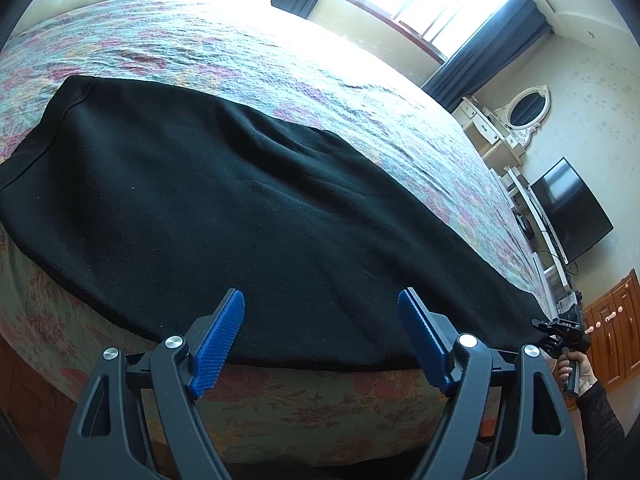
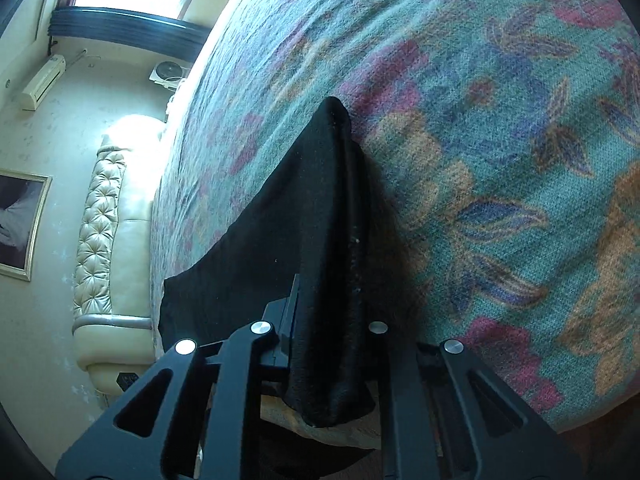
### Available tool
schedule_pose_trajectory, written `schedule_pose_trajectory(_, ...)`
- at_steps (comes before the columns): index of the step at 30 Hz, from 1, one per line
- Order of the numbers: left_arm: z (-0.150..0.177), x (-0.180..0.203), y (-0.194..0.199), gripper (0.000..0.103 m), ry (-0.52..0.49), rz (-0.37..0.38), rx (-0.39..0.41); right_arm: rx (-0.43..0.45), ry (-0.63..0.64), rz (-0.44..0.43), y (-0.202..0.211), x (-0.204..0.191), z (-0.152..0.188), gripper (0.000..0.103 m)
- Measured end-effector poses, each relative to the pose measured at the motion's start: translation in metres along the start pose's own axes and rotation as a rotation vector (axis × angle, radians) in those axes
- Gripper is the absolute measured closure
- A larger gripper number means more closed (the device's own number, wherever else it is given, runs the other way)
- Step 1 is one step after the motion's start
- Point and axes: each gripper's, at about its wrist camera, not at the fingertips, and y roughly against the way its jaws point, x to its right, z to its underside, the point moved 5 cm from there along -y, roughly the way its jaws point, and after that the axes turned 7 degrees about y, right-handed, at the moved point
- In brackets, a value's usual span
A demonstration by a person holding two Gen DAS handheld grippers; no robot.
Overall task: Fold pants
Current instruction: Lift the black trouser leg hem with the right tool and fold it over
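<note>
Black pants (image 1: 224,184) lie spread flat along the near edge of a bed with a floral cover (image 1: 280,60). My left gripper (image 1: 320,296) hovers open just above their near hem, and nothing sits between its blue pads (image 1: 220,344). At the far right end of the pants a hand (image 1: 572,372) holds my right gripper (image 1: 558,330). In the right wrist view that right gripper (image 2: 328,264) is shut on the pants (image 2: 248,272). A lifted fold drapes over the fingers and hides them. The floral cover (image 2: 500,160) lies beyond.
A padded cream headboard (image 2: 104,240) ends the bed. A television (image 1: 572,208), a white dresser with an oval mirror (image 1: 524,112) and a wooden cabinet (image 1: 612,320) stand along the far wall. The bed's side panel (image 1: 320,404) drops away below the pants.
</note>
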Motion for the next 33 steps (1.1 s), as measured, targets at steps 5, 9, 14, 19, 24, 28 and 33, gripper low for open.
schedule_pose_trajectory(5, -0.002, -0.002, 0.003, 0.025, 0.001, -0.005, 0.008, 0.052, 0.064, 0.045, 0.017, -0.027, -0.004, 0.090)
schedule_pose_trajectory(9, -0.004, -0.003, 0.005, 0.025, 0.015, -0.002, 0.012, 0.077, 0.114, 0.025, 0.035, -0.058, -0.008, 0.090)
schedule_pose_trajectory(14, -0.005, -0.001, 0.009, 0.025, 0.029, 0.012, 0.016, 0.085, 0.168, -0.007, 0.050, -0.102, -0.011, 0.090)
schedule_pose_trajectory(19, -0.005, 0.010, 0.013, 0.025, -0.007, 0.020, 0.019, 0.083, 0.247, -0.025, 0.053, -0.156, -0.008, 0.090)
schedule_pose_trajectory(24, -0.004, 0.019, 0.015, 0.025, -0.024, 0.034, 0.017, 0.062, 0.323, -0.035, 0.039, -0.214, 0.002, 0.090)
schedule_pose_trajectory(28, -0.003, 0.023, 0.017, 0.025, -0.026, 0.039, 0.018, 0.039, 0.369, -0.033, 0.014, -0.252, 0.013, 0.090)
schedule_pose_trajectory(33, -0.003, 0.026, 0.023, 0.025, -0.018, 0.051, 0.020, -0.006, 0.434, -0.002, -0.030, -0.290, 0.031, 0.090)
